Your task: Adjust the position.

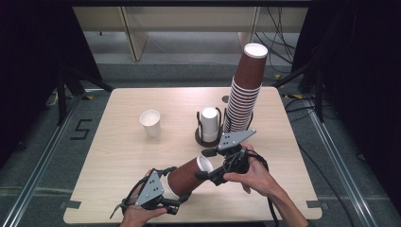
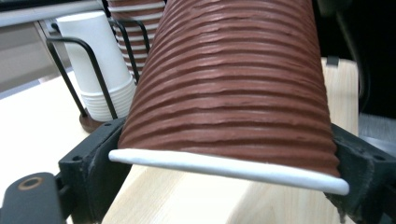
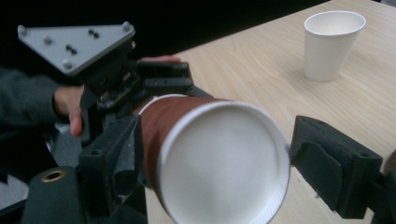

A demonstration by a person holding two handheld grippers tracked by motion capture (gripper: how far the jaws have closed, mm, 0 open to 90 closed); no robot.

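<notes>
A single white paper cup (image 1: 151, 123) stood upright on the wooden table (image 1: 118, 156), well left of a black wire cup holder (image 1: 208, 135); the holder held a short stack of inverted white cups (image 1: 210, 124); just beside it rose a tall, leaning stack of brown ribbed cups (image 1: 243, 94).

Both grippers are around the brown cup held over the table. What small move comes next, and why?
Probably close the right gripper on the brown cup's base. The left gripper clamps the brown cup at its rim, while a gap shows beside the right jaw.
</notes>
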